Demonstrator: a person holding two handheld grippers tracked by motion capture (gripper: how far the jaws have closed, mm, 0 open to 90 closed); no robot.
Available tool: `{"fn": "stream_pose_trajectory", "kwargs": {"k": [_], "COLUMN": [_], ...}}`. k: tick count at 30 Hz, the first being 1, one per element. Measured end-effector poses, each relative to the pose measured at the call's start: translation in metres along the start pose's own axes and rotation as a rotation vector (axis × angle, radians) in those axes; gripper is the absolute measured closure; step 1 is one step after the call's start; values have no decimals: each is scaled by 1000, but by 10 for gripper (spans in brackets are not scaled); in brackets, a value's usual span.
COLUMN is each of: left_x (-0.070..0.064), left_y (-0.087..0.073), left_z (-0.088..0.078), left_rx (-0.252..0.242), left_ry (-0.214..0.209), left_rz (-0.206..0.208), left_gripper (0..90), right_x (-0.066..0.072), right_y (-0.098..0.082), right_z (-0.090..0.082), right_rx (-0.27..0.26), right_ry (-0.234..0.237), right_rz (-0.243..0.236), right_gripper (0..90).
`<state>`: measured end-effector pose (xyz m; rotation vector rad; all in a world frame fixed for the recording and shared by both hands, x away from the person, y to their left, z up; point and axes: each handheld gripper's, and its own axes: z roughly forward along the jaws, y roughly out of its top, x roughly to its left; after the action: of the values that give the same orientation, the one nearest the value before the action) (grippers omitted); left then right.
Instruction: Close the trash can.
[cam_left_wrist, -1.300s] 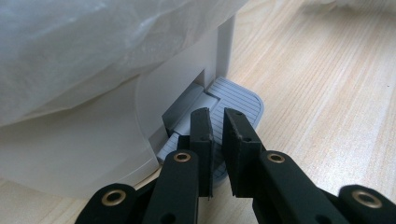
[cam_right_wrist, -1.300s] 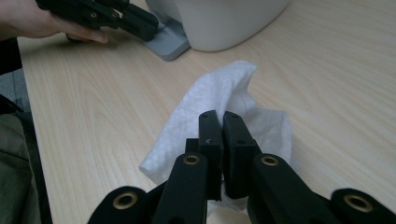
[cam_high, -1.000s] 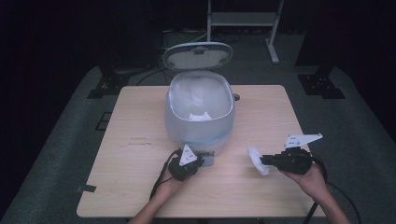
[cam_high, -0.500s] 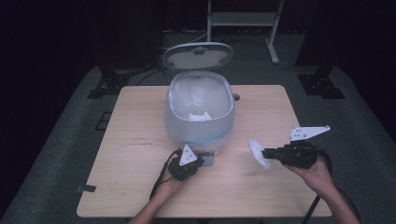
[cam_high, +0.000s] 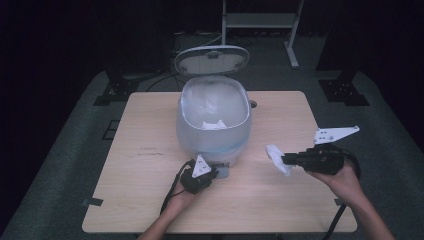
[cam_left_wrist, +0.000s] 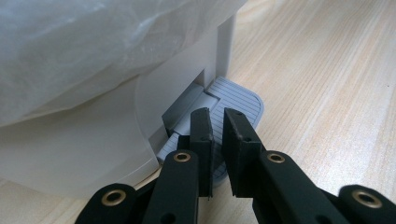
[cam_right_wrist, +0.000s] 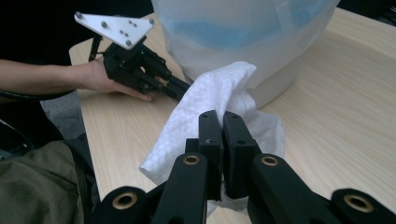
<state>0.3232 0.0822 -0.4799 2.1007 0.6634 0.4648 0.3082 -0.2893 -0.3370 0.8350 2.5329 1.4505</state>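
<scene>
My left gripper sits at the foot of the pedal bin, its jaws drawn together with nothing between them, pressing down on the grey ribbed pedal at the base. That part looks done, since the lid stands tipped up at the back and the mouth is open, a translucent liner bulging over the rim. Inside the bin something pale already lies near the front wall, though I can't tell what it is. Over to the right, my right gripper is clamped on a crumpled white tissue, which hangs off the jaw tips above the tabletop, beside the bin and apart from it. What I judge is left: carry the tissue across over the open mouth, let it go into the liner, then ease off the pedal so the lid drops. The table is pale wood-grain laminate with a few faint scuff marks on its left half. Around it lie dark grey carpet, black stand feet and cables, and a light metal frame at the back of a dim room.
</scene>
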Motion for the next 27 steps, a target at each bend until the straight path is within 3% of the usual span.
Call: {"fn": "stream_pose_trajectory", "kwargs": {"k": [27], "left_x": [0], "left_y": [0], "left_z": [0], "left_rx": [-1], "left_ry": [1], "left_rz": [-10], "left_gripper": [824], "right_x": [16], "right_y": [46], "right_z": [-20], "right_rx": [-10], "right_ry": [5], "right_rz": [-58], "right_gripper": [868]}}
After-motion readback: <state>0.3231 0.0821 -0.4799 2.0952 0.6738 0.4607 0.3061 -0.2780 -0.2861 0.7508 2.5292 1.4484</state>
